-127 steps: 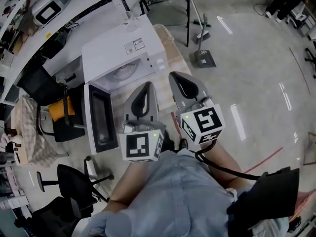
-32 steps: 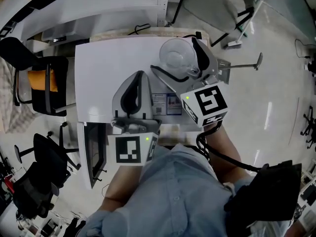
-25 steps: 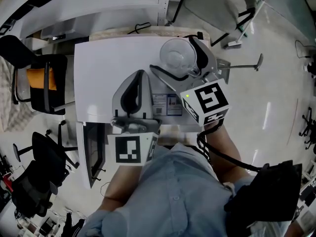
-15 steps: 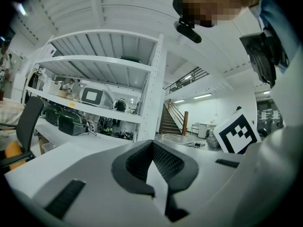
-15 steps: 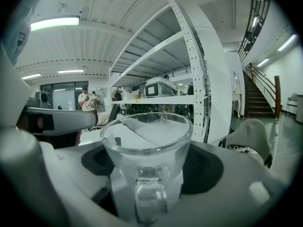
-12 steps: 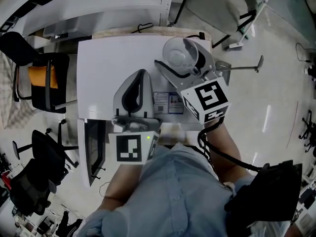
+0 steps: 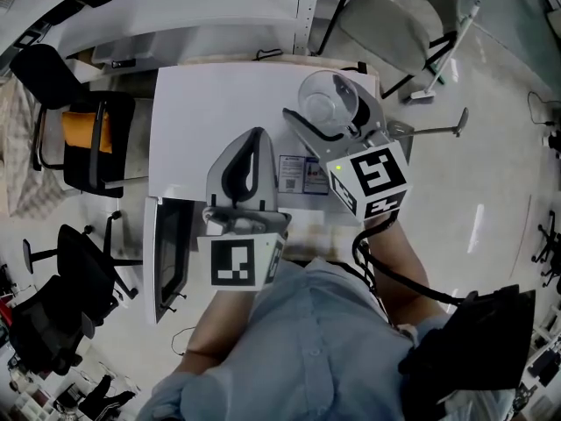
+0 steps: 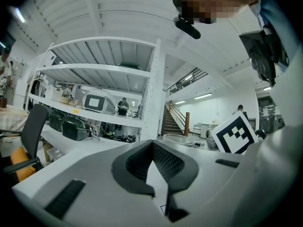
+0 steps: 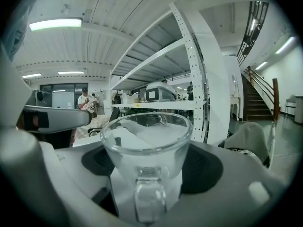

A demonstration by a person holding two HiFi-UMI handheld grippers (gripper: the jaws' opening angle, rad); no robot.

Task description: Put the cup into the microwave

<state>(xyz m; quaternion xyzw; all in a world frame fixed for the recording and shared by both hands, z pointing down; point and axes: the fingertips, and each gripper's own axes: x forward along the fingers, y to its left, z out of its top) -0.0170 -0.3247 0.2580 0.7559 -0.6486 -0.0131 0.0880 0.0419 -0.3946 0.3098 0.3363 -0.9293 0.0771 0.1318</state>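
Right gripper view: glass cup (image 9: 147,143), clear, upright, handle toward the camera. It sits between the jaws of the right gripper (image 7: 323,103), which have just been closing and now press its sides. Location: on the top of the white microwave (image 7: 210,103), at the far right corner in the head view. Microwave door (image 7: 166,253) stands open. Left gripper (image 7: 253,139) is beside it over the same top, jaws together, empty.

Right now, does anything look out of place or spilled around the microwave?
Nothing spilled or damaged. The glass cup is upright and empty, over the top of the microwave rather than inside, between the jaws of the right gripper, which have just been closing on it. The microwave door hangs open.
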